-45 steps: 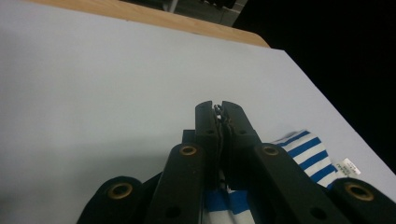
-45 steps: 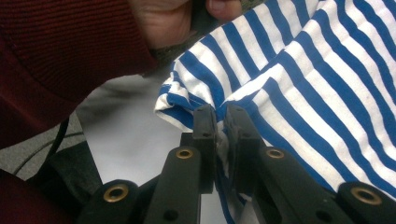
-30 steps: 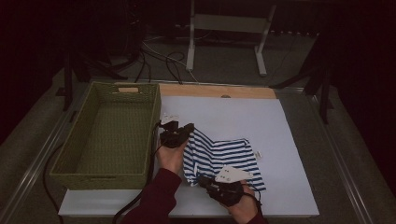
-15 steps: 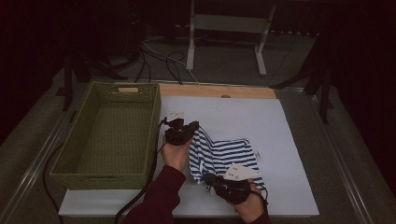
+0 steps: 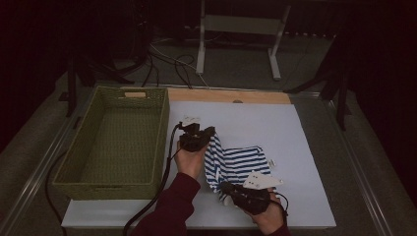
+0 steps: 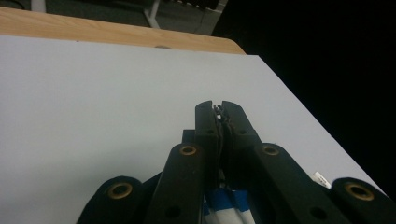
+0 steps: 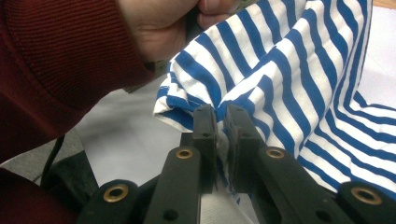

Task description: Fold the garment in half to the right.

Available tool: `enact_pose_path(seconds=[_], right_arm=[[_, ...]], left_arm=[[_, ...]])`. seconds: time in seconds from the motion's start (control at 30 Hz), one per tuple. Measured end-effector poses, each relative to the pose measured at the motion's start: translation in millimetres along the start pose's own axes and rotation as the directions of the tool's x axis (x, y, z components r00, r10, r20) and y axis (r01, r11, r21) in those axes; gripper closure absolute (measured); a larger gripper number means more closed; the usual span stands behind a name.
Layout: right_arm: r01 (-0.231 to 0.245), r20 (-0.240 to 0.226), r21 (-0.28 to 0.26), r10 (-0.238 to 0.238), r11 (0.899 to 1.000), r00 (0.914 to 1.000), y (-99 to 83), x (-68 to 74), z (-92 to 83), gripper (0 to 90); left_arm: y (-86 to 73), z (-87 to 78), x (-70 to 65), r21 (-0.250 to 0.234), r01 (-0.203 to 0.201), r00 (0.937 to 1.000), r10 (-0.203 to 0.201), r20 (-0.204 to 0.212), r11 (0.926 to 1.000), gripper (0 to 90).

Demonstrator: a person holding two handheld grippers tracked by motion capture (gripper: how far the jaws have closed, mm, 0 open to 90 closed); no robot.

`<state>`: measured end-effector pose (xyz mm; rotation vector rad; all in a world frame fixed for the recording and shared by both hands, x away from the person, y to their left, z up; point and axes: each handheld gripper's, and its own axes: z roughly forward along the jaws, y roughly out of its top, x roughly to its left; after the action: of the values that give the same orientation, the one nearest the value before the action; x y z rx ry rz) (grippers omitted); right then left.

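both grippers pinch the same striped cloth, blue and white, lying on the white table top right of the woven basket. left gripper clamps the far left corner of the cloth; in the left gripper view its jaws are pressed nearly together with a thin sliver of fabric nipped at the tips and striped cloth bunched below them. right gripper sits at the near edge of the table, jaws likewise almost closed on a fold of the striped cloth, seen in the right gripper view with the left hand and its dark red sleeve just behind. key relation: the held edge runs far to near between the two grippers, left one far, right one near, and the rest of the cloth trails off to the right, flat on the table. basket lies to the left, closest to the left gripper, so a carry into it would probably lead with that hand, and the loose right part would likely drag. versus the earlier frames: the cloth then lay spread wider and flatter, now its left side is lifted and gathered into a ridge, the right gripper has shifted right along the near edge, the left gripper sits about where it was, slightly further from the person. both grips unchanged, no opening of either pair of jaws.
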<state>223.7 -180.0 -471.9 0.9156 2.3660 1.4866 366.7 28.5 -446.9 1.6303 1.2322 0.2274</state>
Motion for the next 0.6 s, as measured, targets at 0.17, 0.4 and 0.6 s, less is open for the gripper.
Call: enact_pose_path(seconds=[0.17,0.4,0.6], right_arm=[[-0.012,0.001,-0.011,0.012,1.000,0.9999,-1.6,-3.7,-4.6,83.7],[-0.020,0.013,-0.017,0.020,1.000,0.9997,-3.2,-7.7,-10.8,83.7],[-0.031,0.014,-0.024,0.031,0.999,0.9994,-4.9,-11.4,-17.0,83.7]], left_arm=[[0.5,2.7,-2.2,0.003,-0.001,1.0000,0.001,0.003,1.0000,86.7],[2.1,6.3,-8.2,0.004,-0.011,0.9999,0.011,0.006,0.9999,86.7],[3.8,11.0,-14.9,0.006,-0.021,0.9997,0.020,0.013,0.9998,86.7]])
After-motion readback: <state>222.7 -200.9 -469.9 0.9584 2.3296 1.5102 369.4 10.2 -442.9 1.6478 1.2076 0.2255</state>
